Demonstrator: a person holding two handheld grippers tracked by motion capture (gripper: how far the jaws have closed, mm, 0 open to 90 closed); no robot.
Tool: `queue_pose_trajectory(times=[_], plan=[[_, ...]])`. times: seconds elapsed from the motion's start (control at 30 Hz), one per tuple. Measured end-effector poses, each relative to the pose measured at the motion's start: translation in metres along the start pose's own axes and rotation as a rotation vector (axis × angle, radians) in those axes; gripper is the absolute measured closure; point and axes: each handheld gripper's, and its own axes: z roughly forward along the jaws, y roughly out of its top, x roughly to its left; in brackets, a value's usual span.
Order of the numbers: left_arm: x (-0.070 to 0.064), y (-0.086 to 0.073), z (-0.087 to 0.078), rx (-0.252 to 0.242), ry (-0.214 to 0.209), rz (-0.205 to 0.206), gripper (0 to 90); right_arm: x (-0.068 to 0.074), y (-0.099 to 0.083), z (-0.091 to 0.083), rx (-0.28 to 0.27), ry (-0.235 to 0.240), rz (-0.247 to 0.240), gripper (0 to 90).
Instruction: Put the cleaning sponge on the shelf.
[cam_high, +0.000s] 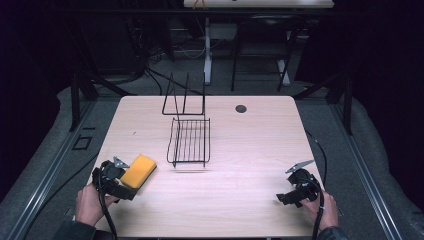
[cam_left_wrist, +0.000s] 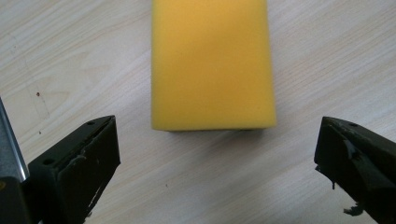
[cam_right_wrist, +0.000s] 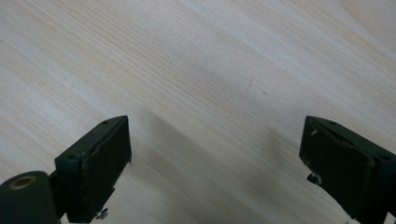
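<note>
yellow sponge (cam_left_wrist: 212, 63) lies flat on our bench (cam_high: 240, 150) at its near left, just ahead of our left tool (cam_left_wrist: 217, 163), whose jaws stand wide apart and clear of it; our right tool (cam_right_wrist: 215, 161) hangs spread too, over bare wood, well right of the wire rack (cam_high: 189, 141)

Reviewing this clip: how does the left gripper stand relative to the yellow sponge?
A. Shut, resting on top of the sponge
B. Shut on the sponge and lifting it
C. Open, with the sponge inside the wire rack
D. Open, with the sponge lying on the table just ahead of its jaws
D: in the left gripper view the left gripper has its jaws wide apart, and the sponge lies flat on the table ahead of them, untouched.
</note>
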Motion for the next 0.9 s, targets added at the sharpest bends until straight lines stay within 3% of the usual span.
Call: queue_pose_trajectory(times=[0.3, 0.43, 0.9], plan=[[-0.004, 0.009, 0.001, 0.003, -0.031, 0.022, 0.3, 0.001, 0.001, 0.001, 0.002, -0.004, -0.005, 8.6], [-0.001, 0.016, 0.007, 0.014, -0.026, 0.024, 0.1, 0.001, 0.001, 0.000, 0.002, -0.004, -0.007, 8.6], [0.010, 0.026, 0.034, 0.102, -0.059, 0.002, 0.0, 0.001, 0.001, 0.001, 0.011, 0.002, -0.002, 8.6]])
